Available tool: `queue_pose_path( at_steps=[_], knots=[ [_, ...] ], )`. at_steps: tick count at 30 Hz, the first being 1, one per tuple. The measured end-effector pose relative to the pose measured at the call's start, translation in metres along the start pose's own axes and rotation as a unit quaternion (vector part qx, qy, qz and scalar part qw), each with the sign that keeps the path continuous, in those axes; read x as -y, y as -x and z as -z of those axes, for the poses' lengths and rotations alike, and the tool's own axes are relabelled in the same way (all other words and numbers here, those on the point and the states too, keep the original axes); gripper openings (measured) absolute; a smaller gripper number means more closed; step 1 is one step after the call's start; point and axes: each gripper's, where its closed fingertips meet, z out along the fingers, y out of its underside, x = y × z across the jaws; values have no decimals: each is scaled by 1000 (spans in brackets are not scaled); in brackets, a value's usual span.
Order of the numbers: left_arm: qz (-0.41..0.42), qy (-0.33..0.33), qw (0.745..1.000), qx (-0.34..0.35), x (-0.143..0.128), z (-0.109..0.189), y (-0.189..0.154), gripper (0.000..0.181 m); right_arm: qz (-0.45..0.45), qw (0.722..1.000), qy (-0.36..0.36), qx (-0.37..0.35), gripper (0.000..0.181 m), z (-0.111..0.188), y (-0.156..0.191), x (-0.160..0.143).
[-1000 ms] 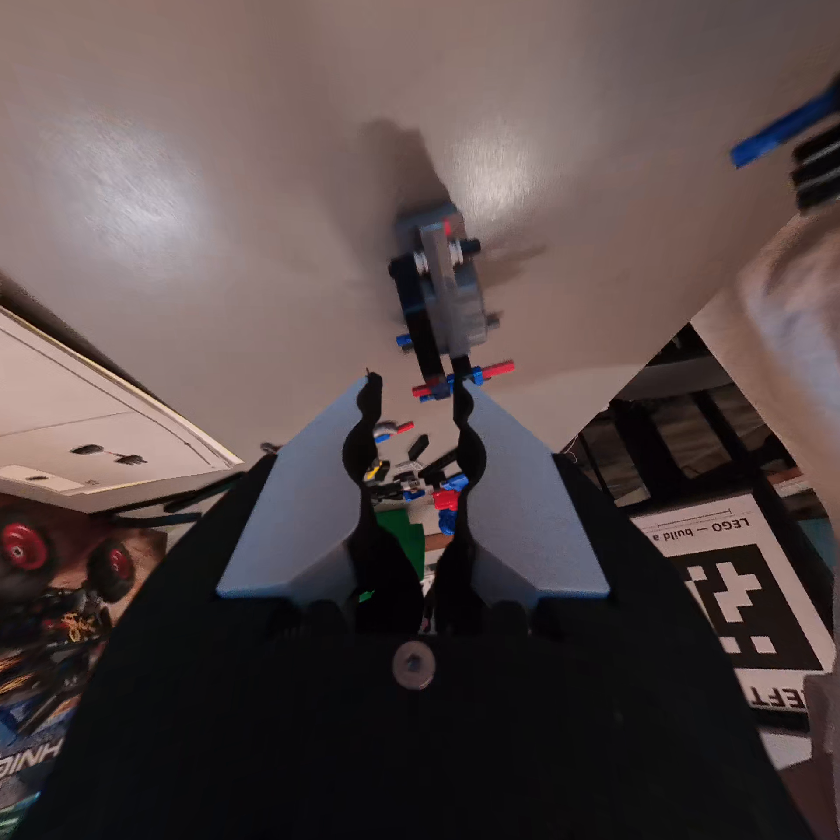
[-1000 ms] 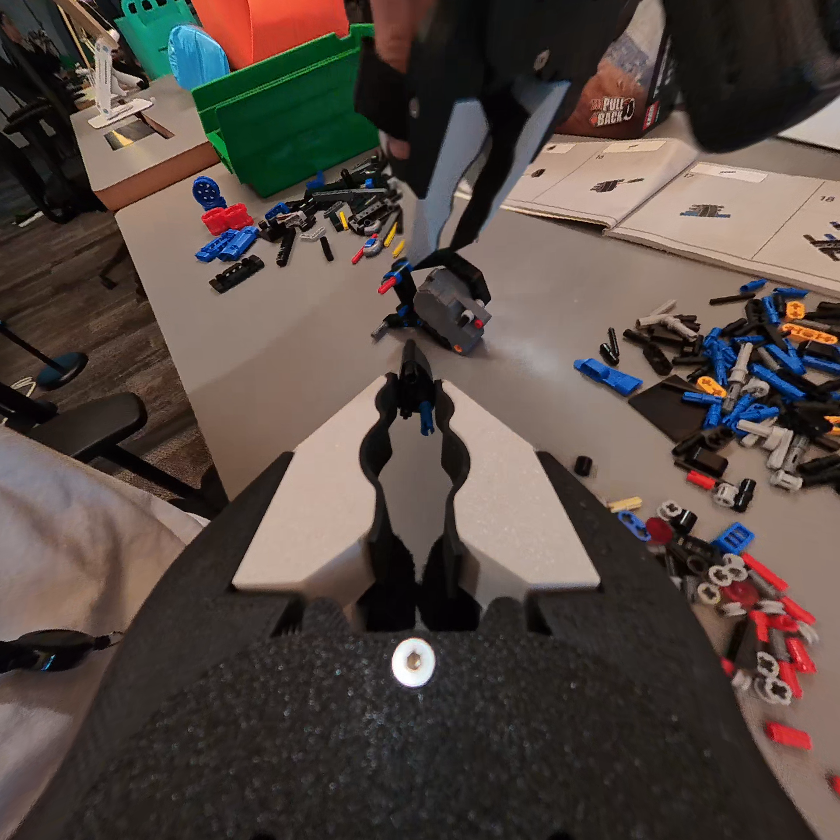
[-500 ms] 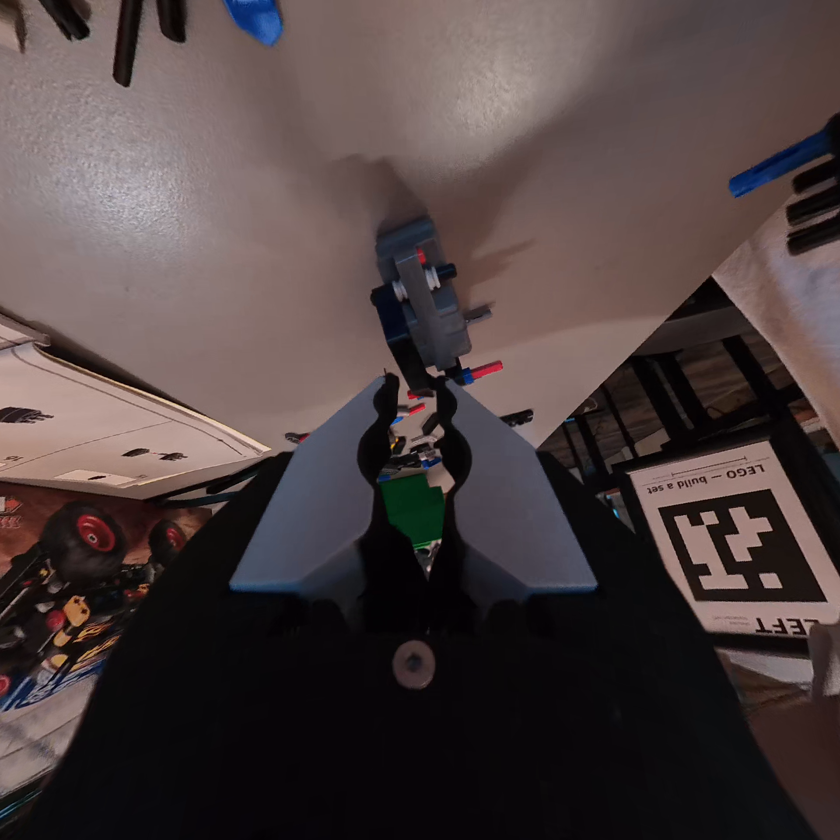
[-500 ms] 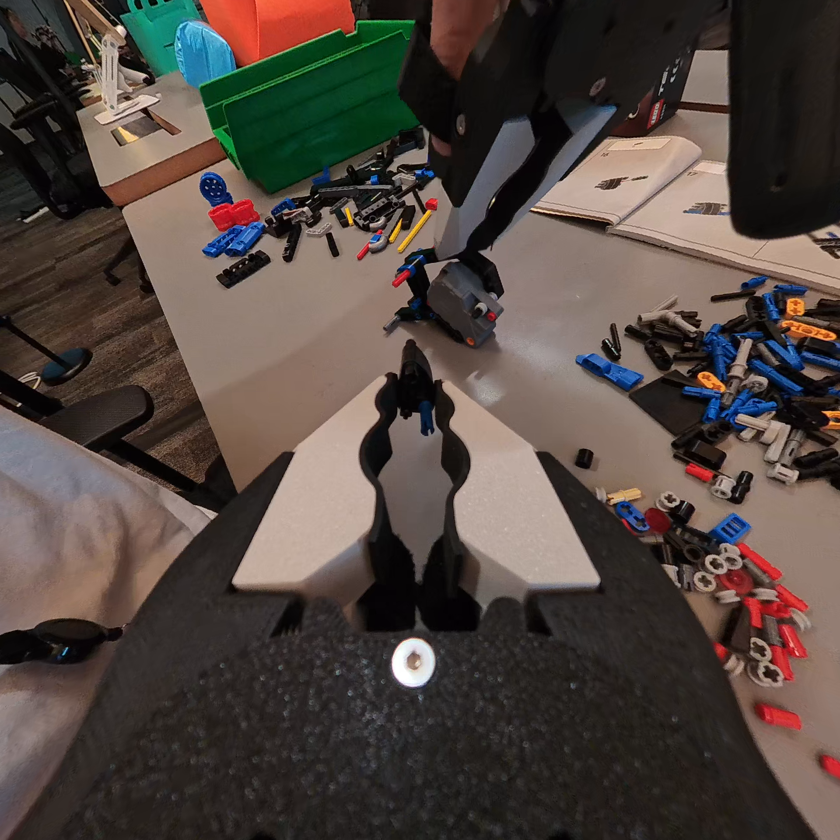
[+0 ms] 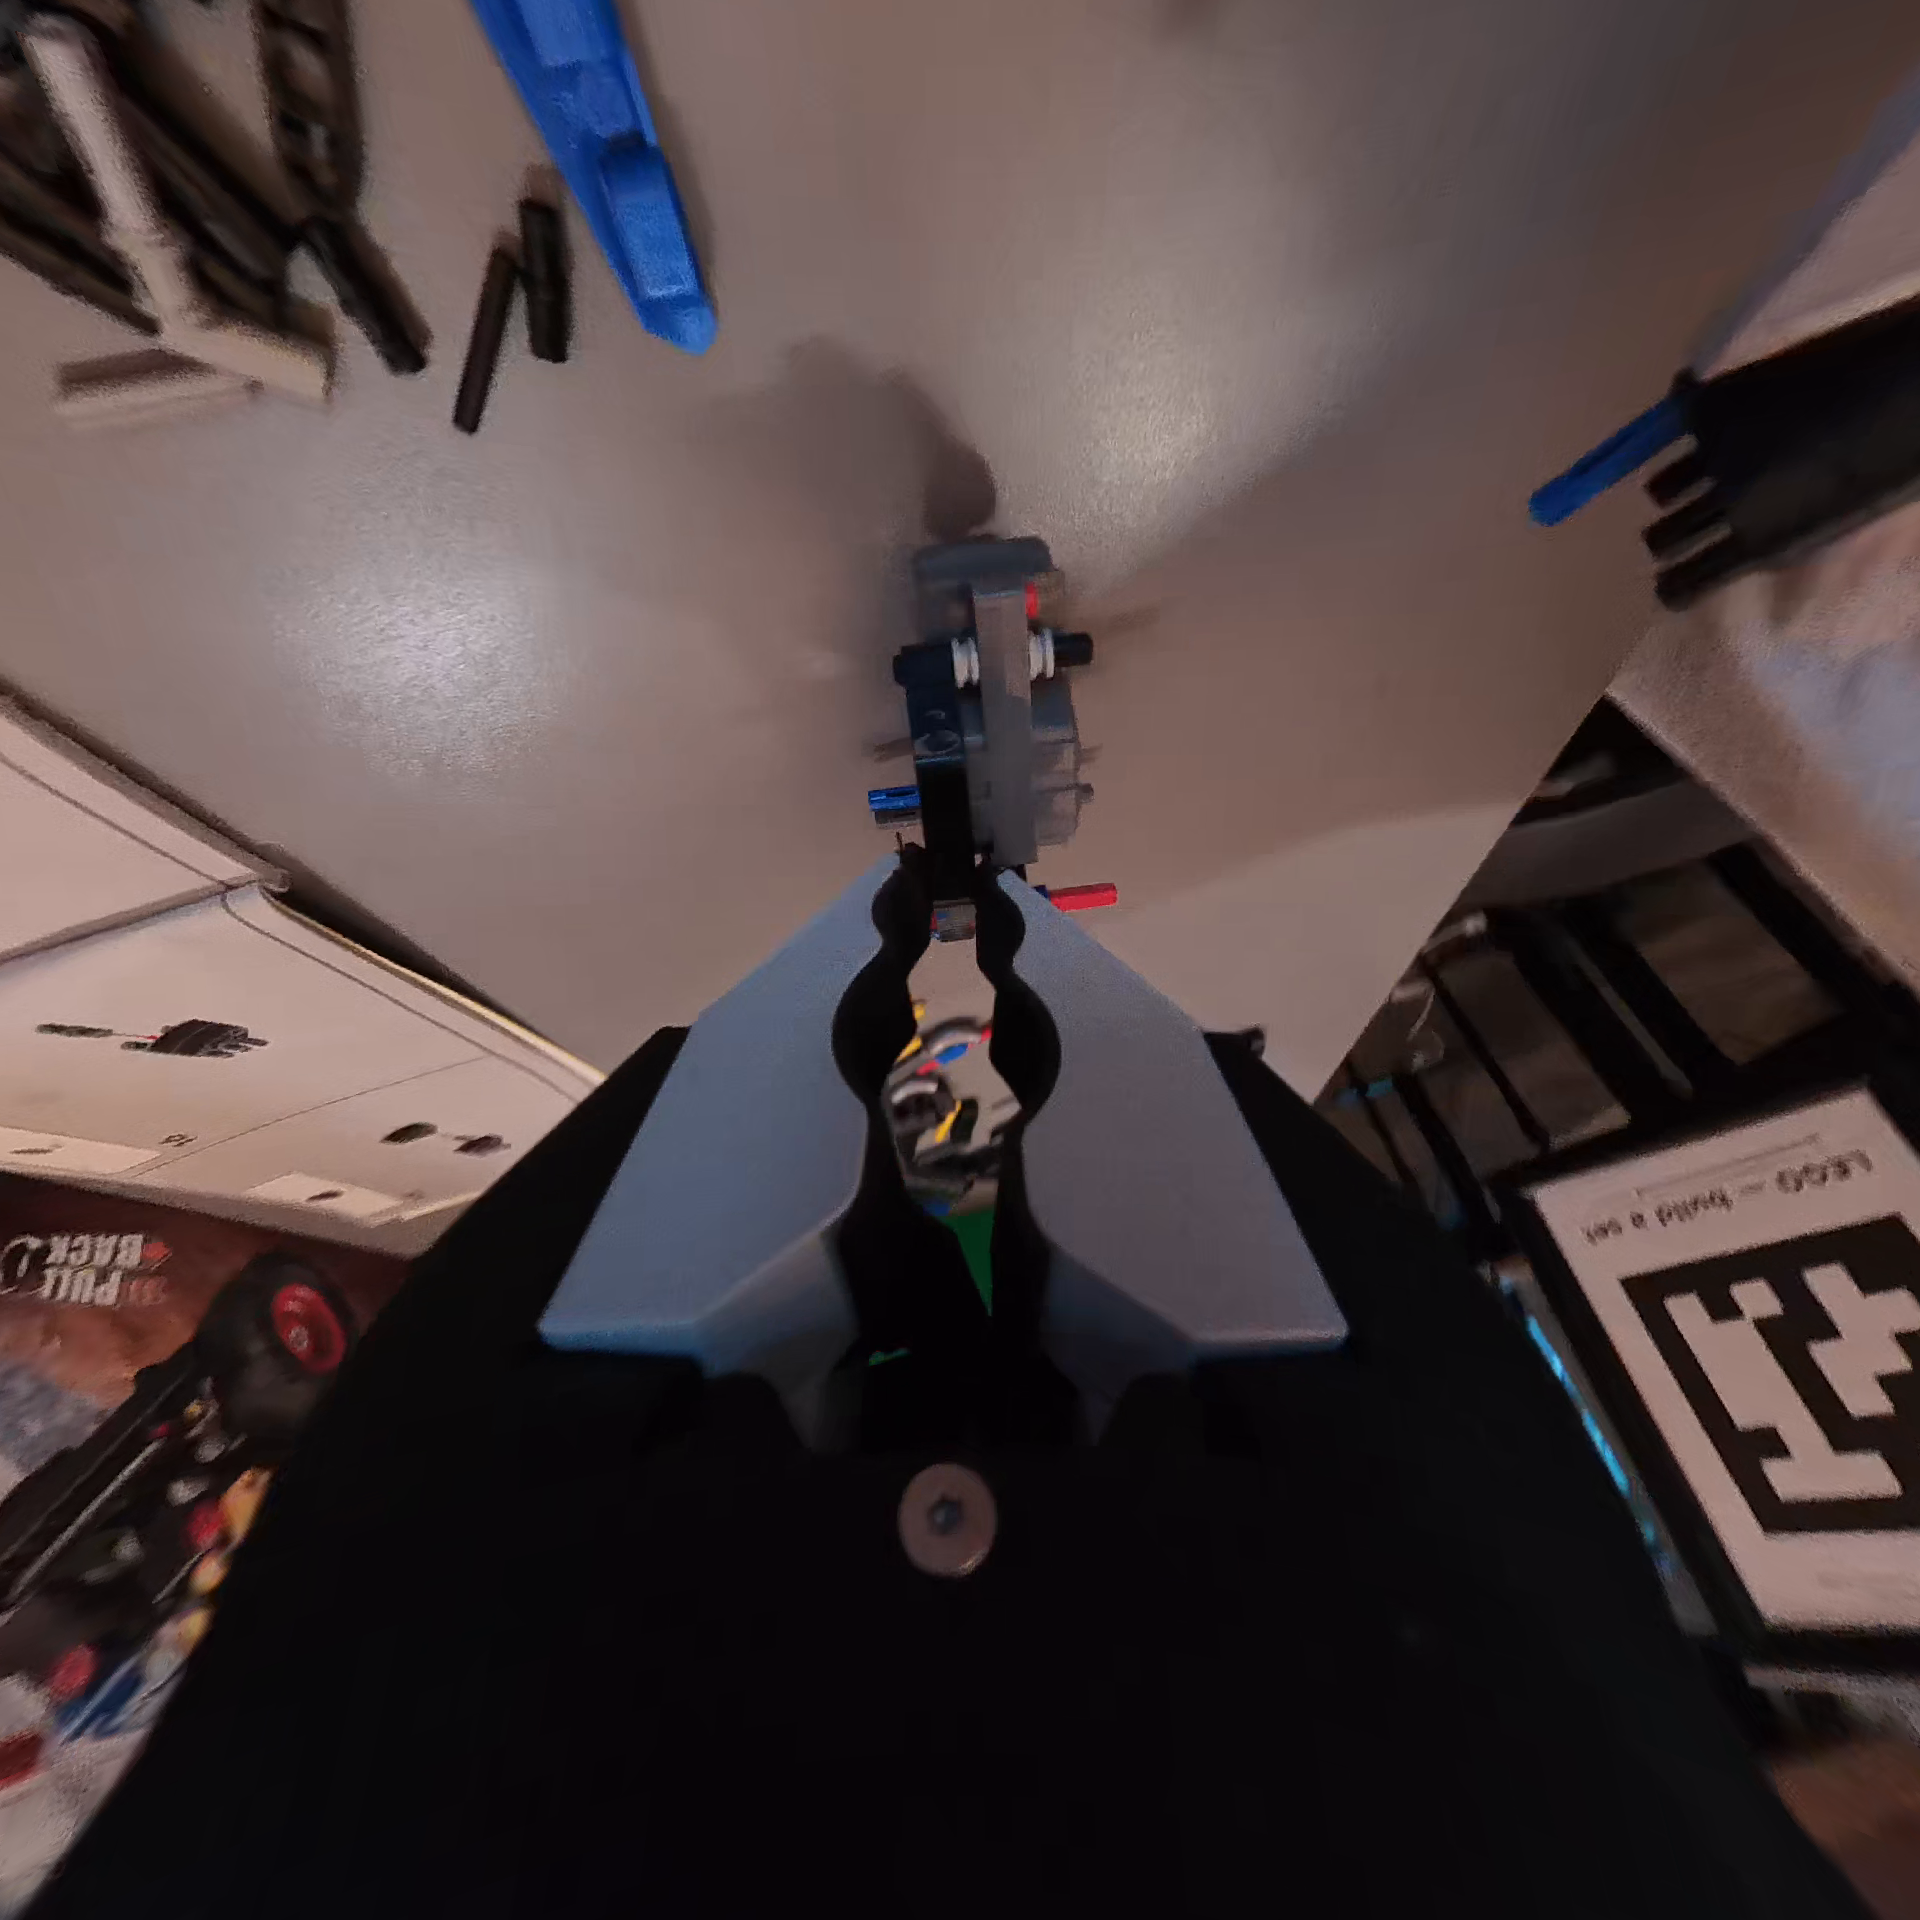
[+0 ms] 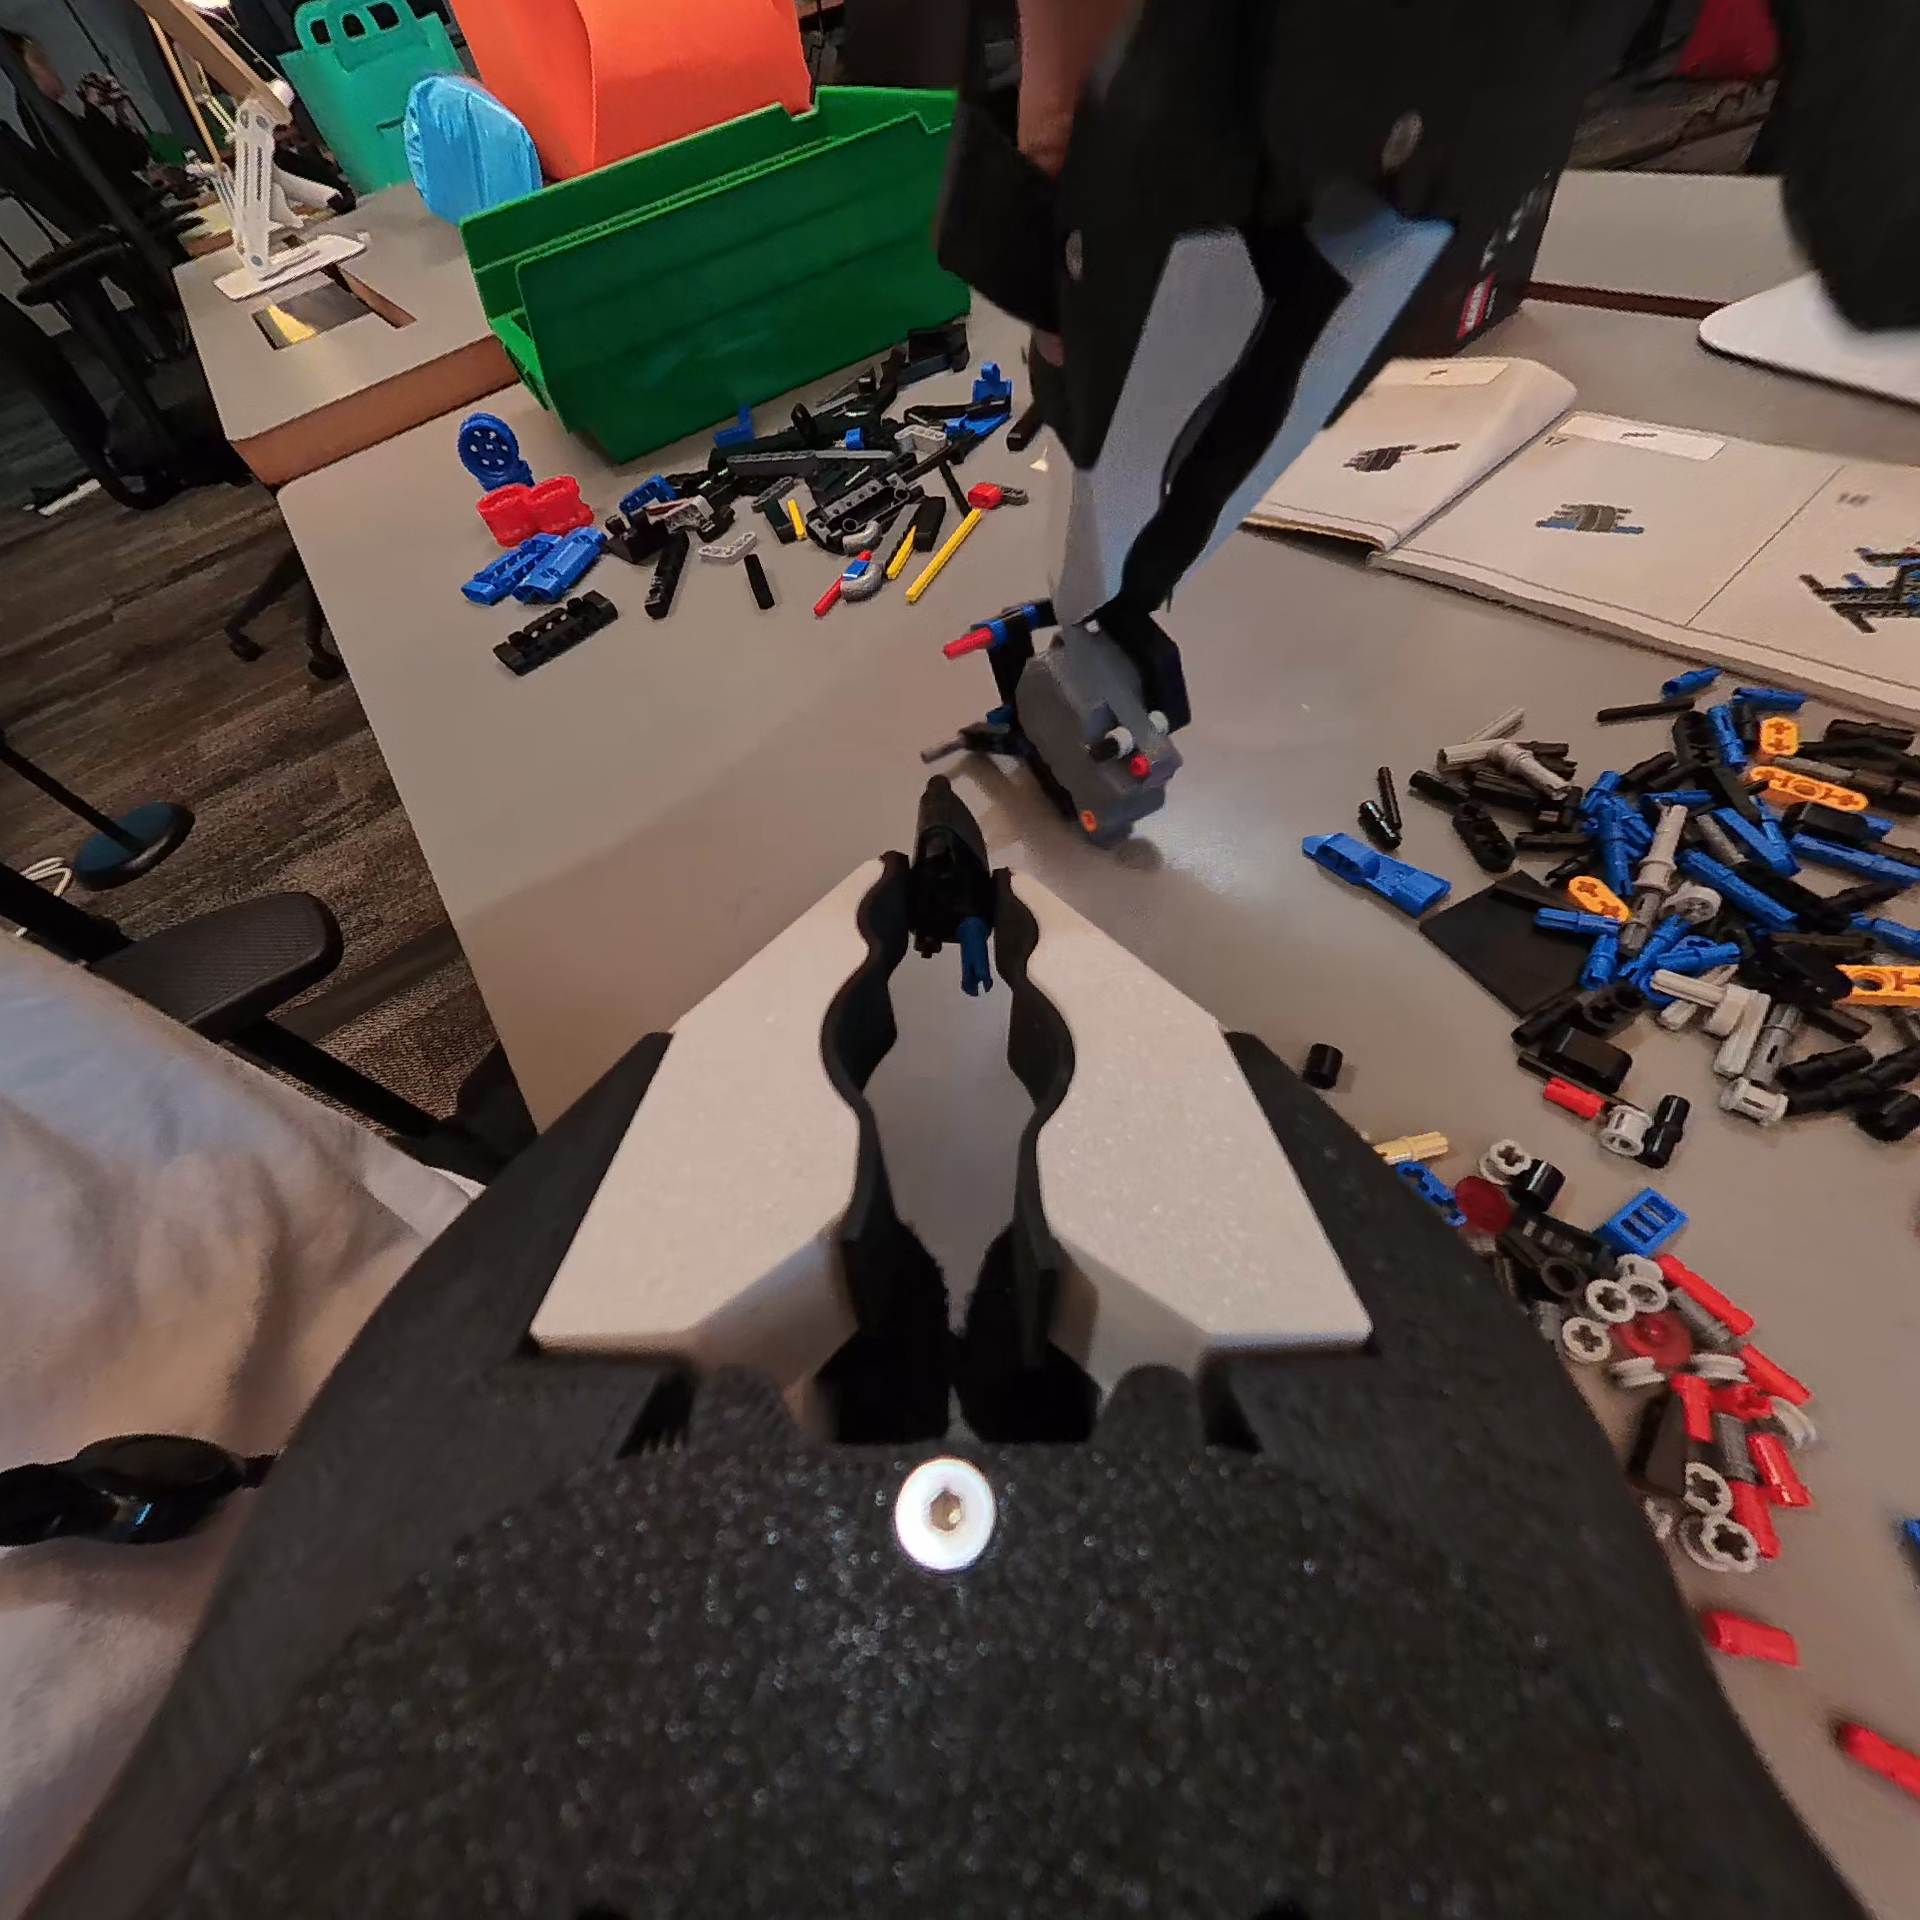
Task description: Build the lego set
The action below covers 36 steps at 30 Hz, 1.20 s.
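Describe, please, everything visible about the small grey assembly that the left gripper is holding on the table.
The grey assembly is a blocky, plastic-looking grey housing joined to a black frame, with blue and red pins sticking out and a white bush on a black axle. It stands tilted, its lower corner resting on the grey table. The left gripper is closed on its black part from above. The loose parts lie apart from it.

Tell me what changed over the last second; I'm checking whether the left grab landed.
The left gripper closed from open onto the black beam of the grey assembly, tipping it up on the table. The right gripper stayed put, shut on its small black piece.
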Motion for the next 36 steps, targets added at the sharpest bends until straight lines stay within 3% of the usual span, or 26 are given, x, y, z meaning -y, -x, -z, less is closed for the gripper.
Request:
queue_pose_path(
  at_steps=[3, 6, 8, 10, 14, 16, 19, 22, 27, 30, 33, 36],
  knots=[
    [46, -129, 990, -24, 4, 15, 4, 7, 8, 1000, -15, -15, 15, 2, -2, 5],
    [130, -335, 930, -83, 10, 46, 11, 6, 16, 998, -41, -38, 15, 7, -7, 15],
    [170, -493, 843, -137, 13, 71, 11, 7, 17, 996, -72, -56, 15, 12, -11, 27],
    [185, -630, 729, -194, 8, 93, 5, 7, 16, 993, -100, -64, 15, 18, -13, 41],
    [211, -776, 549, -226, -4, 92, -10, 7, -12, 989, -145, -38, 15, 26, -11, 69],
    [224, -809, 492, -230, -1, 87, -18, 7, -40, 987, -154, -15, 15, 20, -10, 78],
    [248, -843, 437, -191, 1, 86, -26, 7, -81, 982, -170, 12, 15, 7, -6, 84],
    [275, -857, 416, -127, -5, 88, -30, 7, -116, 973, -197, 30, 15, 3, -3, 89],
    [317, -851, 418, -39, -19, 78, -28, 7, -100, 976, -190, 24, 15, -3, 2, 87],
    [326, -823, 464, -31, -12, 64, -26, 7, -34, 985, -169, 3, 15, -8, 6, 87],
    [332, -789, 516, -36, -10, 53, -23, 7, 119, 986, -111, -35, 15, -15, 16, 83],
    [322, -768, 552, -50, -11, 53, -25, 7, 328, 940, -33, -84, 15, -27, 24, 71]
  ],
)
